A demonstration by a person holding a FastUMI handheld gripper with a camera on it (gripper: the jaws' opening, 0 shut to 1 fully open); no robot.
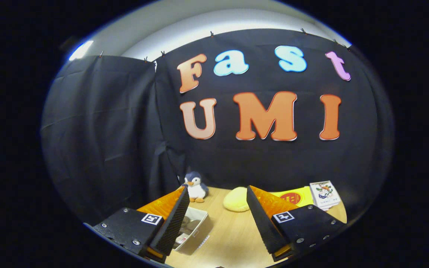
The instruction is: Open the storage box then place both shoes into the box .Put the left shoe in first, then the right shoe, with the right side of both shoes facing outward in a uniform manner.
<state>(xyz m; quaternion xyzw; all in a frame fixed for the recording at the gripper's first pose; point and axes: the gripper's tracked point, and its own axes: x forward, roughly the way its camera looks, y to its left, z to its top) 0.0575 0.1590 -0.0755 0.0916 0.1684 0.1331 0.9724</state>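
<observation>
The gripper was held spread apart, empty, above the wooden table. The open white storage box lay by the left finger, its long axis running away toward the penguin toy.

Wooden table bearing penguin toy, white tray

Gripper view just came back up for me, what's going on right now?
The gripper is held up over the wooden table, jaws wide apart and holding nothing. By the left finger lies a small white box with items inside. Beyond the fingers, near the black cloth wall, sit a plush penguin, a pale yellow rounded object, a yellow packet and a printed card.
</observation>
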